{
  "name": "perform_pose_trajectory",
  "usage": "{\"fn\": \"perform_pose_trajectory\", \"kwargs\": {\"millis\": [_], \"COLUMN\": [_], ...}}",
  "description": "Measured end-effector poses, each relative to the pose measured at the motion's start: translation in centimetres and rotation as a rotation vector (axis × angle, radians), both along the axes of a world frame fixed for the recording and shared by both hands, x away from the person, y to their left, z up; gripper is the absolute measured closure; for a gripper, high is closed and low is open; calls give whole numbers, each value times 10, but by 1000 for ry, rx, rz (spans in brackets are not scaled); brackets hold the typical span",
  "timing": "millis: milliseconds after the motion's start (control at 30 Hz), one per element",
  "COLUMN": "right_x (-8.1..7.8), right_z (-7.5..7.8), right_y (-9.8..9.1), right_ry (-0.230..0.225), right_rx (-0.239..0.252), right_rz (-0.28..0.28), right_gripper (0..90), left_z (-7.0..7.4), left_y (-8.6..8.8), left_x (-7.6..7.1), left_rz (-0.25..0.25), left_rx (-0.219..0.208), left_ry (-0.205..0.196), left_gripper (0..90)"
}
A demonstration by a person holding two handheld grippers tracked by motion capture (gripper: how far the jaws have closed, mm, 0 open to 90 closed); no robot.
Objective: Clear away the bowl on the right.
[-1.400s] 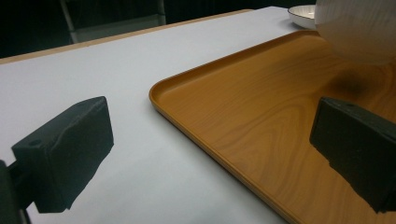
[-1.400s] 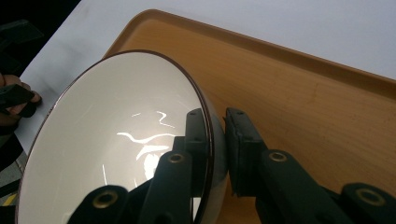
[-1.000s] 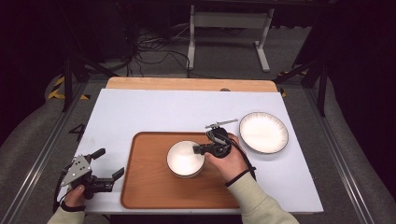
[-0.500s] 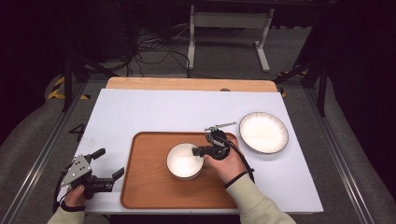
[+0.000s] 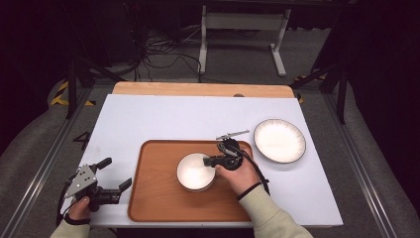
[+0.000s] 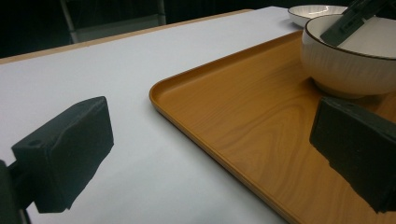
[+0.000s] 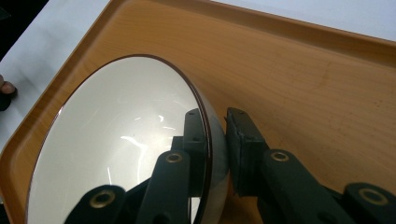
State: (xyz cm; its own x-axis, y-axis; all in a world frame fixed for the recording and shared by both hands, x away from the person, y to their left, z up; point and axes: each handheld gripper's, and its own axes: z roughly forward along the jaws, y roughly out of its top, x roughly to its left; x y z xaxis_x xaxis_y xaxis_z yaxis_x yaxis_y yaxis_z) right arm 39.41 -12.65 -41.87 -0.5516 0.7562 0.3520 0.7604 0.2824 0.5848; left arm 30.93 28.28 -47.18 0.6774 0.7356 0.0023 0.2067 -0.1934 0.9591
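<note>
The right gripper is clamped on the rim of the bowl — one jaw inside, one pressed against the outer wall, as the right gripper view shows. The bowl sits on the tray, right of its middle. The plate lies on the white table just beside the tray's far right corner. The left gripper rests at the table's near left corner, jaws spread wide with nothing between them — one over the table, one over the tray's edge.
</note>
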Motion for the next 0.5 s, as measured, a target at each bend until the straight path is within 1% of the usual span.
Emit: {"fn": "perform_pose_trajectory", "kwargs": {"millis": [233, 333, 400, 500], "right_x": [2, 4, 4, 4], "right_z": [-1, -2, -2, -1], "right_y": [-1, -2, -2, -3], "right_ry": [-10, -11, -17, -38], "right_rx": [-12, -36, -20, -12], "right_rz": [28, 34, 30, 33], "right_gripper": [792, 789, 777, 741], "left_z": [0, 0, 0, 0], "left_y": [0, 0, 0, 0], "left_x": [0, 0, 0, 0], "left_rz": [-1, -1, -1, -1], "left_rx": [1, 1, 1, 1], "left_ry": [0, 1, 1, 0], "left_gripper": [3, 3, 3, 3]}}
